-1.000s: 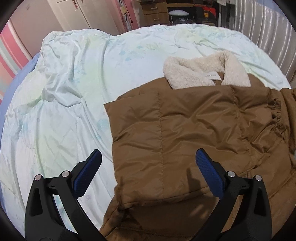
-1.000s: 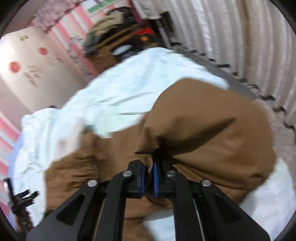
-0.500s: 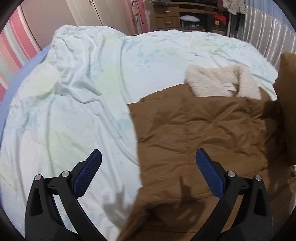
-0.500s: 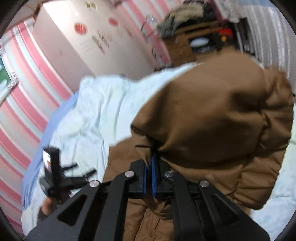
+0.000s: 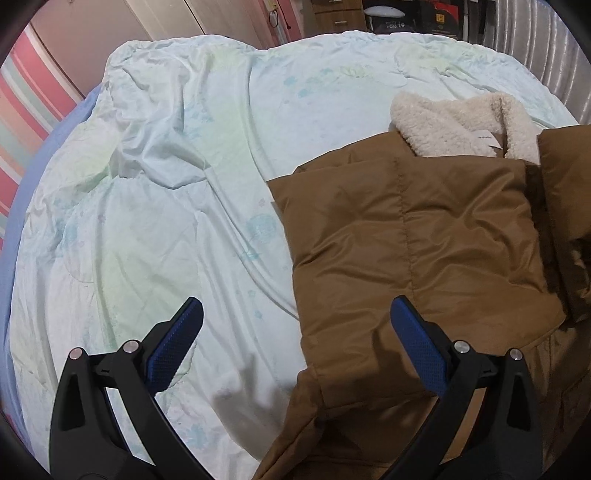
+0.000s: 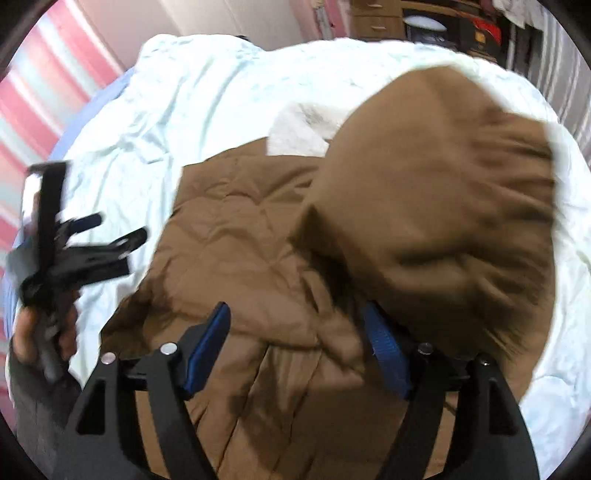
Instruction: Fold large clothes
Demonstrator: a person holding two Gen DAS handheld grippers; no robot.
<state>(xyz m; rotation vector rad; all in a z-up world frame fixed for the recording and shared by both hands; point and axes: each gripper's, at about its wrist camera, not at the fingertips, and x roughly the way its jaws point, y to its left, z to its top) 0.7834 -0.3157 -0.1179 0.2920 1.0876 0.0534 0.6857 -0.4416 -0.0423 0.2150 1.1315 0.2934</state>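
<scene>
Brown jacket on quilt, right gripper opening — sleeve slipping free

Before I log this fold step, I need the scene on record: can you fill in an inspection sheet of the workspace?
Surface: bed under a pale, wrinkled quilt.
Job's things: brown jacket, fleece collar showing, left side folded in; right side draped over the middle, blurred.
Clutter: nothing seen on the bed.
Grippers: left gripper open above the jacket's edge; right gripper opening, fabric between the fingers, not pinched.
Cables: nothing seen.
Surroundings: striped wall, drawers.
</scene>
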